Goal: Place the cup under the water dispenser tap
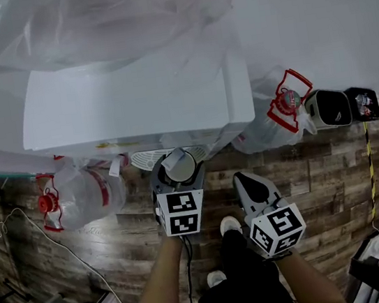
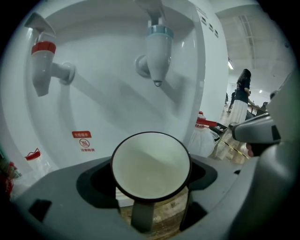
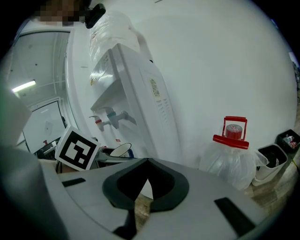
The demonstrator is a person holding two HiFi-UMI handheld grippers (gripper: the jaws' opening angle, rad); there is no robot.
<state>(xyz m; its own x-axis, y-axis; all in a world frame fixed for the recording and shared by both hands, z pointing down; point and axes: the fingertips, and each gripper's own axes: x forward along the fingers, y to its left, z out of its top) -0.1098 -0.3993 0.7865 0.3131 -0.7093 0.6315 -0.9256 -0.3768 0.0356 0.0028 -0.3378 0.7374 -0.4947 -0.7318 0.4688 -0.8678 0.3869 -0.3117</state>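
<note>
The left gripper (image 1: 177,176) is closed on the cup (image 2: 151,165) and holds it right at the front of the dispenser (image 1: 132,99). The cup is below the dispenser's blue tap (image 2: 158,49) and does not touch it. The right gripper (image 3: 146,165) is pinched closed with nothing in it, a bit back from the dispenser. A big bottle (image 1: 277,114) sits by the dispenser's right side.

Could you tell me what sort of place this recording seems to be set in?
Likely an office or lab water corner: a white water dispenser, big water jugs beside it, wood-look floor.
</note>
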